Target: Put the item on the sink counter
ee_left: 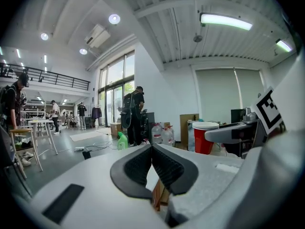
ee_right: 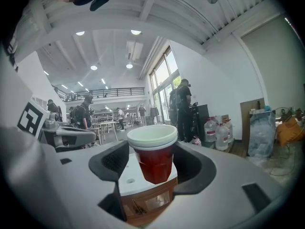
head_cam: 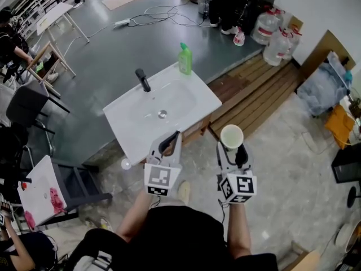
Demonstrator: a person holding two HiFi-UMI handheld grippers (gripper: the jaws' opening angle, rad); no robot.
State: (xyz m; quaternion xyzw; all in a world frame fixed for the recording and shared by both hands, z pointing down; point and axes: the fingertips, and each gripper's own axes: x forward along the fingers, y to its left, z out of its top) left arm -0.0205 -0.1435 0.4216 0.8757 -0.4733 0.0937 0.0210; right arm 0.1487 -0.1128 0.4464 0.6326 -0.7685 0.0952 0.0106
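The white sink counter stands in the middle of the head view, with a black faucet and a green bottle at its back corner. My right gripper hangs just off the counter's front right corner, shut on a red cup with a white inside. In the right gripper view the upright cup sits between the dark pads, above the counter's white top. My left gripper hovers over the counter's front edge, shut and empty, its pads pressed together.
Wooden boards lie on the floor right of the counter, with water jugs behind them. A black chair and a white board with red stains stand at the left. Cables trail across the grey floor beyond.
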